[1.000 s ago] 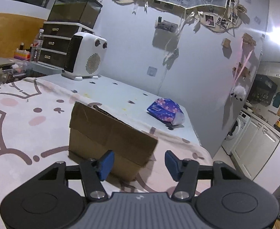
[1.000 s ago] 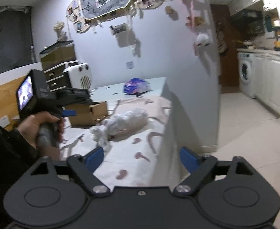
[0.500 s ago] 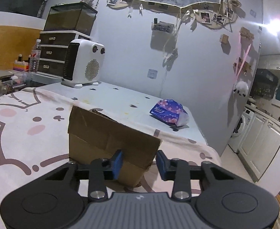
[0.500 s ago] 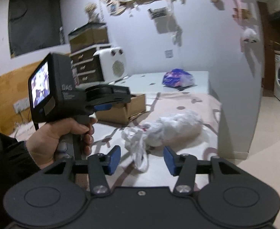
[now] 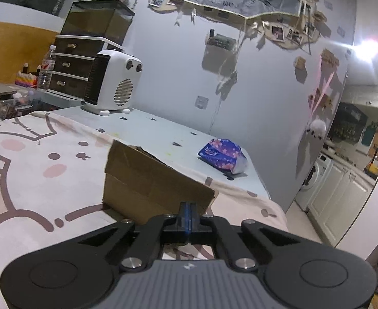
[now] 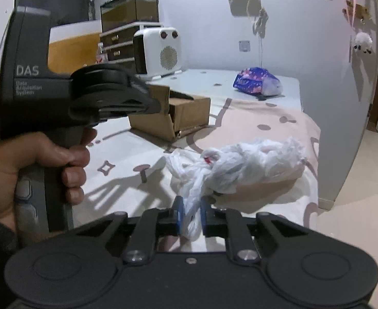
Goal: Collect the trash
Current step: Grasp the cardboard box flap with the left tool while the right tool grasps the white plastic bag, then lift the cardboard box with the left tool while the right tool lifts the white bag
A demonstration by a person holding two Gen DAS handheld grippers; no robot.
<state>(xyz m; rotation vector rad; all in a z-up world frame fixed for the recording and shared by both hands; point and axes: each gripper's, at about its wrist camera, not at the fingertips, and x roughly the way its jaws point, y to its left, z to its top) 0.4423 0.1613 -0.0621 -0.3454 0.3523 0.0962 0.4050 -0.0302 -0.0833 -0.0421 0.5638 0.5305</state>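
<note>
A white plastic bag [image 6: 253, 164], crumpled and knotted, lies on the pink cartoon-print cover [image 5: 34, 167] near its right edge. My right gripper [image 6: 190, 206] is shut on the bag's twisted near end, its jaws closing and the blue pads pinching the plastic. An open brown cardboard box [image 5: 150, 188] stands further back on the cover. My left gripper [image 5: 187, 213] is right in front of the box's near flap, jaws closing until the pads meet. I see nothing between them. In the right wrist view a hand [image 6: 34, 159] holds the left gripper [image 6: 159, 106] beside the box [image 6: 189, 113].
A blue flowered tissue pack [image 5: 222, 157] lies on the pale tabletop behind the box. A white fan heater [image 5: 114, 82] and dark drawers [image 5: 73, 69] stand at the back left. The surface drops off at the right to the tiled floor [image 6: 356, 193].
Both grippers went from open to shut. The right one swung left and in toward the white bag and closed on its near end. The left one closed in front of the box flap.
</note>
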